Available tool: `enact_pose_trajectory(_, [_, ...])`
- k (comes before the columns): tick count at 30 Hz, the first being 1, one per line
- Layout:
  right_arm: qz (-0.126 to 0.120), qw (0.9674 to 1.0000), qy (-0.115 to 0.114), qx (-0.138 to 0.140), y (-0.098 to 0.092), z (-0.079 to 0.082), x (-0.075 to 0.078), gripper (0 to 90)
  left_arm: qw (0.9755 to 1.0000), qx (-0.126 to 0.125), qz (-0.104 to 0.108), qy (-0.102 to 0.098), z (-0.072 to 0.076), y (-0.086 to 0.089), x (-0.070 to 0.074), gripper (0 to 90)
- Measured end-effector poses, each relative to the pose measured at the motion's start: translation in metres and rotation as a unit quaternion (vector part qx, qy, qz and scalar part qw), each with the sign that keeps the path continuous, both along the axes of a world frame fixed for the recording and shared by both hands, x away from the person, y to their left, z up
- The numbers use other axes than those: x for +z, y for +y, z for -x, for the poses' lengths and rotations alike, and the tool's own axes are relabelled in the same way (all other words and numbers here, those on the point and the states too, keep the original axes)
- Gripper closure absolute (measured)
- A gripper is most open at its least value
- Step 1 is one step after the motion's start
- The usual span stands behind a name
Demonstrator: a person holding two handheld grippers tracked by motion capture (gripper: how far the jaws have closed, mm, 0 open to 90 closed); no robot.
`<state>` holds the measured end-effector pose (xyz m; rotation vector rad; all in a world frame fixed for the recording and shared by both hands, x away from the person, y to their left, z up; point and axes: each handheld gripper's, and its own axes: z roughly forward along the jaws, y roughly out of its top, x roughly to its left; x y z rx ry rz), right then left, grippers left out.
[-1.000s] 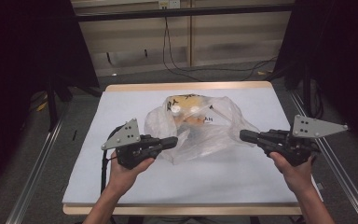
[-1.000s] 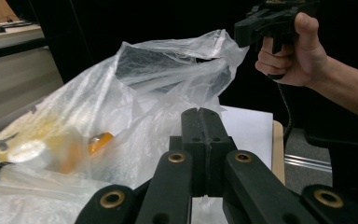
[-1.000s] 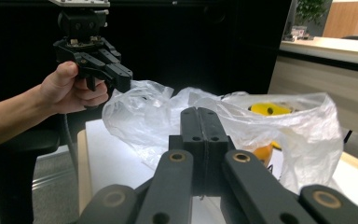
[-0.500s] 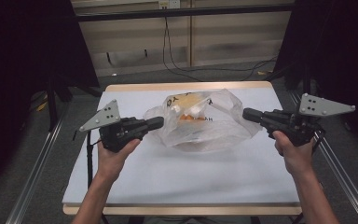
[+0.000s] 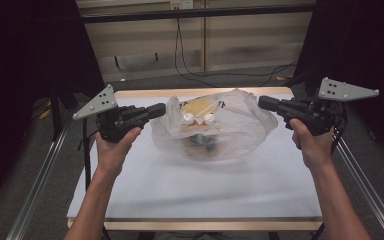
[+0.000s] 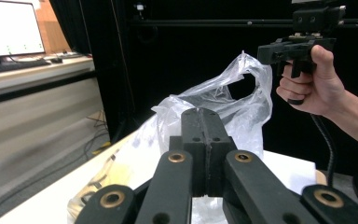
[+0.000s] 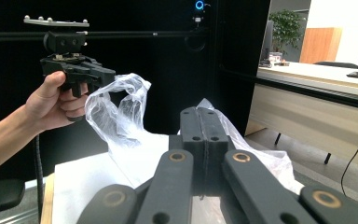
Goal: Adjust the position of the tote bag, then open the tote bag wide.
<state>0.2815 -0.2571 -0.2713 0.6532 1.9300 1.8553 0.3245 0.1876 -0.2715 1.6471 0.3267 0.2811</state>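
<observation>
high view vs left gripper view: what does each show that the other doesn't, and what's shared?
High view alone: the white table top, both forearms, the left gripper from outside, and the goods inside the clear plastic bag, among them two white caps and a yellowish packet.

Left gripper view alone: its own black jaws pressed together on a pinch of bag film, the bag's handle loop at the right gripper, and a lit monitor on a desk.

Both: the bag stretched between the grippers, and the right gripper in its hand.

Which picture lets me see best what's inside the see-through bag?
The high view: it looks down through the plastic bag onto two white caps and tan packaging. The left gripper view catches a little tan packaging low down; the right gripper view gives crinkled plastic and a handle loop.
</observation>
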Motion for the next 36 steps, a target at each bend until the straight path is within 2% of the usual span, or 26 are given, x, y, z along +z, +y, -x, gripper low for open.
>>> enact_pose_trajectory(4, [-0.012, 0.9999, 0.0, -0.003, -0.003, -0.006, 0.006, 90.0, 1.0, 0.005, 0.002, 0.0, -0.006, 0.002, 0.005, 90.0])
enact_pose_trajectory(8, [-0.01, 0.9999, -0.004, -0.005, -0.006, -0.014, 0.012, 90.0, 0.9998, 0.013, 0.0, -0.013, -0.016, 0.006, 0.012, 90.0])
enact_pose_trajectory(11, [-0.013, 0.9999, -0.006, -0.009, -0.009, -0.021, 0.017, 90.0, 0.9997, 0.021, 0.002, -0.01, -0.025, 0.008, 0.018, 90.0])
enact_pose_trajectory(14, [-0.02, 0.9997, -0.004, -0.012, -0.01, -0.03, 0.023, 90.0, 0.9994, 0.028, 0.01, -0.018, -0.032, 0.01, 0.027, 90.0])
enact_pose_trajectory(18, [-0.015, 0.9997, -0.005, -0.02, -0.01, -0.037, 0.032, 90.0, 0.9991, 0.038, 0.004, -0.017, -0.042, 0.013, 0.036, 90.0])
enact_pose_trajectory(21, [-0.022, 0.9994, -0.001, -0.027, -0.012, -0.042, 0.035, 90.0, 0.9992, 0.038, 0.009, -0.006, -0.047, 0.013, 0.037, 90.0])
enact_pose_trajectory(25, [-0.019, 0.9991, 0.005, -0.038, -0.015, -0.049, 0.038, 90.0, 0.9993, 0.037, -0.001, -0.007, -0.053, 0.013, 0.038, 90.0])
enact_pose_trajectory(27, [-0.016, 0.9991, 0.006, -0.039, -0.014, -0.052, 0.04, 90.0, 0.9991, 0.041, 0.004, -0.004, -0.055, 0.013, 0.04, 90.0])
enact_pose_trajectory(29, [-0.015, 0.9991, 0.007, -0.039, -0.013, -0.056, 0.044, 90.0, 0.999, 0.043, -0.005, -0.009, -0.059, 0.015, 0.042, 90.0])
enact_pose_trajectory(32, [-0.015, 0.999, 0.004, -0.041, -0.011, -0.059, 0.05, 90.0, 0.9987, 0.051, -0.005, 0.001, -0.064, 0.014, 0.043, 90.0])
enact_pose_trajectory(34, [-0.013, 0.999, 0.004, -0.043, -0.01, -0.062, 0.051, 90.0, 0.9986, 0.051, -0.014, 0.001, -0.068, 0.014, 0.044, 90.0])
enact_pose_trajectory(36, [-0.014, 0.9988, 0.006, -0.047, -0.009, -0.063, 0.051, 90.0, 0.9986, 0.051, -0.011, 0.001, -0.069, 0.014, 0.045, 90.0])
